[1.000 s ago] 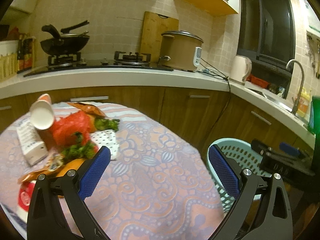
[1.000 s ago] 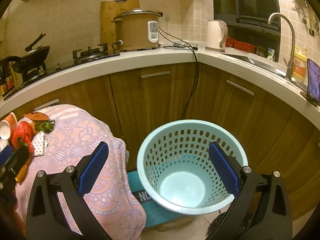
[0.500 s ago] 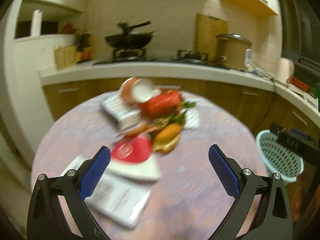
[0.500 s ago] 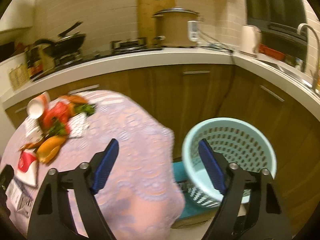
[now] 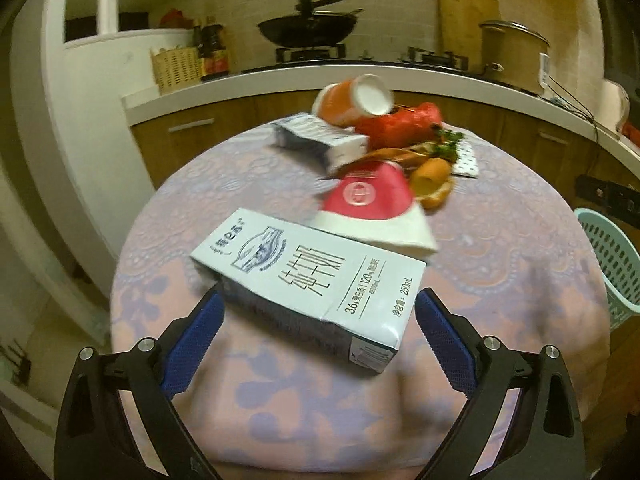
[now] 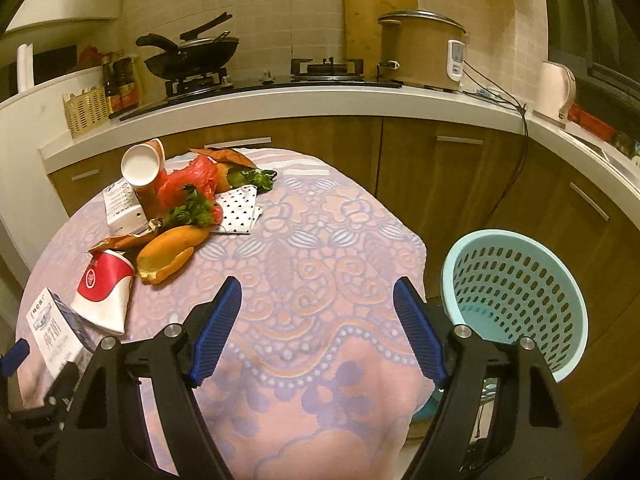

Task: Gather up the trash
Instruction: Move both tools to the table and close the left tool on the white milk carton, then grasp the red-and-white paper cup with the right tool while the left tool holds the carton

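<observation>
My left gripper (image 5: 318, 320) is spread wide around the white milk carton (image 5: 308, 276) lying flat near the table (image 5: 520, 248) edge, pads maybe not touching yet. Right gripper (image 6: 318, 320) is open over bare cloth. Further back sits the trash pile, teal basket (image 6: 516, 280) beside the table.

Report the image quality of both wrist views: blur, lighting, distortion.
Left wrist view: warm dim indoor light, strong fisheye bending of the counter, slight motion smear on the red paper cup and the trash behind it, yet the milk carton print stays readable. Right wrist view: sharper overall, same yellow cast, dark corner vignette, basket curved by the lens.
</observation>
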`<state>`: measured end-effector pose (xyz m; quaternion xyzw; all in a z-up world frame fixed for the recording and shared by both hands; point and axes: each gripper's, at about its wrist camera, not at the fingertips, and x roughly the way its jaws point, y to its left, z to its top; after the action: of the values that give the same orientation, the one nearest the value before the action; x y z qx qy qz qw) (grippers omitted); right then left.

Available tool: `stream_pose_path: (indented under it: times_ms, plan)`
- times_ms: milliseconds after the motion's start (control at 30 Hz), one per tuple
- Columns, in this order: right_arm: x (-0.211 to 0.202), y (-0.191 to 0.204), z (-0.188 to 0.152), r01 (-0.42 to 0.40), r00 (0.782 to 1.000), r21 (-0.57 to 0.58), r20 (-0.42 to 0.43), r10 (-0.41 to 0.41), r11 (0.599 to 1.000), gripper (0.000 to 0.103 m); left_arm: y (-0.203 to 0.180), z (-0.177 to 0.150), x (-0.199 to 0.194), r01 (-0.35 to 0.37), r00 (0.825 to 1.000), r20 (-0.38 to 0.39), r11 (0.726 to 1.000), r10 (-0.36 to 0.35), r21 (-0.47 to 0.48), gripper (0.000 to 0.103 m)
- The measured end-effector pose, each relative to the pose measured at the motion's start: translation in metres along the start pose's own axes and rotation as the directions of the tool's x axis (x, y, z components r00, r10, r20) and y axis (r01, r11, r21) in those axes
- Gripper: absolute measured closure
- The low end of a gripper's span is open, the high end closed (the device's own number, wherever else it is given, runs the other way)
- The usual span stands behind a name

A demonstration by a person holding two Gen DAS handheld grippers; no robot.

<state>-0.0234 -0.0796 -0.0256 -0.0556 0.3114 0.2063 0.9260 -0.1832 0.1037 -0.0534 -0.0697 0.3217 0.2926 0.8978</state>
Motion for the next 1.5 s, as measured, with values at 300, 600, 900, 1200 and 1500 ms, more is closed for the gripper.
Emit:
stream_pose_path:
  times_ms: [300, 600, 900, 1200, 1500]
  plan:
    - [0.008, 0.011, -0.002, -0.031, 0.999, -0.017, -0.029, 0.031, 0.999, 0.029, 0.088, -0.008, -0.003, -0.129, 0.992, -0.034, 0.978, 0.125, -0.165, 0.011]
    - [0.005, 0.051, -0.001, -0.113, 0.993, -0.092, -0.038, 0.11, 0.989, 0.029, 0.091, 0.015, 0.005, 0.068, 0.997, -0.025, 0.949, -0.079, -0.307, 0.01]
    - [0.005, 0.112, 0.004, -0.245, 0.97, -0.196, -0.048, 0.24, 0.95, 0.029, 0.101, 0.032, 0.062, -0.061, 0.985, -0.173, 0.931, -0.003, -0.361, 0.019]
    - [0.035, 0.144, 0.004, -0.339, 0.936, -0.165, -0.16, 0.314, 0.926, 0.029, 0.104, 0.04, 0.059, 0.01, 0.995, -0.087, 0.943, -0.041, -0.333, 0.043]
    - [0.066, 0.16, -0.002, -0.367, 0.906, -0.122, -0.272, 0.324, 0.922, 0.029, 0.105, 0.048, 0.062, 0.079, 0.995, -0.037, 0.945, -0.096, -0.316, 0.044]
